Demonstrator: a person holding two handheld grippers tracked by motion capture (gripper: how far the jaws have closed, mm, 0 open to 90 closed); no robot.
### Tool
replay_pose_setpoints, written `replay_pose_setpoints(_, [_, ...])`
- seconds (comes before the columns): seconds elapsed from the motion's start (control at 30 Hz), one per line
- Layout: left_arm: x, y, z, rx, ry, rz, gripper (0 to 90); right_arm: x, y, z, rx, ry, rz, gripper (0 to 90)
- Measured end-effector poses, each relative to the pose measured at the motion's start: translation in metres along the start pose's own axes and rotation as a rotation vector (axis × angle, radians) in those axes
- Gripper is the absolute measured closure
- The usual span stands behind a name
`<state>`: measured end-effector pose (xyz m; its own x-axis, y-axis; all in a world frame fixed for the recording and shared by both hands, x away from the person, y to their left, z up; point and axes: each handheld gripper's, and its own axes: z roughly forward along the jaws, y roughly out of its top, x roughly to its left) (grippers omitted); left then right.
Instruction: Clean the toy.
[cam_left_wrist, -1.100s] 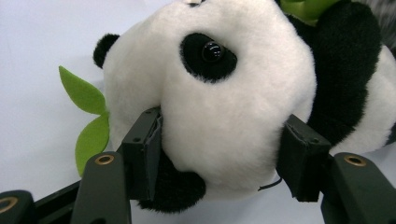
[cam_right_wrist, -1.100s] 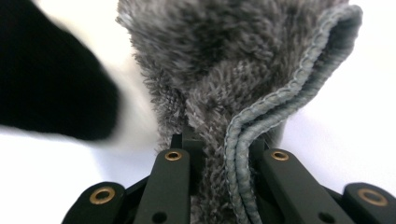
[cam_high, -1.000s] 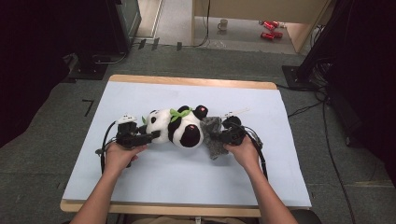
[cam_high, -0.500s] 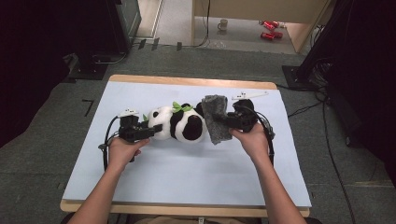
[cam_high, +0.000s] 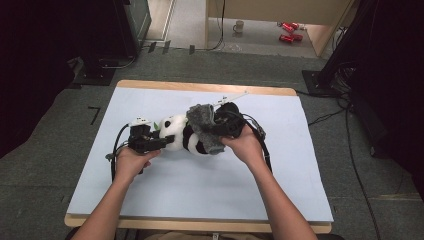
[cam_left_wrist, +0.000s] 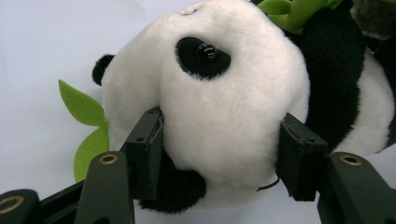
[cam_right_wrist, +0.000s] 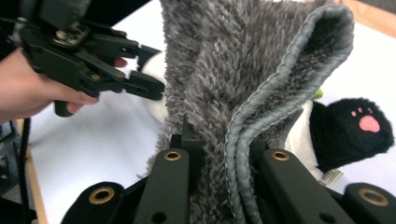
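A plush panda (cam_high: 185, 136) is seen lying near the middle of the high view, on a pale blue table top (cam_high: 200, 185) with a wooden edge. Its white head is clamped between the two black jaws of the left gripper (cam_left_wrist: 219, 151), which press into the fur on either side of the face in the left gripper view; one black eye patch sits above the jaws at upper centre. Green felt leaves (cam_left_wrist: 86, 128) are seen at the left of that frame, beside a black ear.

A grey fuzzy cloth (cam_right_wrist: 243, 93) with a stitched hem is pinched, folded, between the jaws of the right gripper (cam_right_wrist: 219, 154); it rises up the centre of the right gripper view. In the high view the cloth (cam_high: 205, 127) is draped over the panda's body, just left of the right hand (cam_high: 245, 145).

At the right of the right gripper view a black paw with a pink pad print (cam_right_wrist: 355, 130) is visible. At the upper left of that frame the left hand (cam_right_wrist: 32, 91) and its gripper are seen against the panda.

A mug (cam_high: 239, 25) and red cans (cam_high: 289, 32) are seen on the floor at the top of the high view.
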<state>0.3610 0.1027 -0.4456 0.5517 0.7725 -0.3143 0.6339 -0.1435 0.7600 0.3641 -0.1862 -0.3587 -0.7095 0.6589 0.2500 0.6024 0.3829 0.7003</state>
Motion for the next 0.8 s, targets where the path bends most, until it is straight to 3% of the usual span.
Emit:
replay_pose_setpoints(0.2, [0.001,0.000,0.001,0.001,-0.005,0.001,41.8,-0.016,-0.016,-0.008,-0.026,-0.036,0.052,79.0])
replay_pose_setpoints(0.27, [0.001,0.000,0.001,0.003,-0.004,0.000,41.8,-0.021,-0.023,-0.011,-0.034,-0.026,0.083,79.1])
replay_pose_setpoints(0.33, [0.001,-0.001,0.001,0.005,-0.002,0.002,41.8,-0.022,-0.027,-0.013,-0.045,-0.009,0.085,79.1])
replay_pose_setpoints(0.53, [0.001,-0.001,0.001,0.005,-0.004,0.003,41.8,-0.024,-0.032,-0.014,-0.041,-0.037,0.078,79.2])
replay_pose_setpoints(0.63, [0.003,-0.001,0.001,0.003,-0.007,-0.005,41.8,-0.030,-0.037,-0.014,-0.015,-0.067,0.095,79.3])
replay_pose_setpoints(0.73, [0.005,0.000,0.001,-0.005,-0.012,-0.023,41.8,-0.033,-0.045,-0.009,0.061,-0.098,0.084,79.2])
replay_pose_setpoints(0.8, [0.004,0.000,0.001,-0.007,-0.010,-0.023,41.8,-0.036,-0.052,-0.007,0.065,-0.097,0.084,79.2])
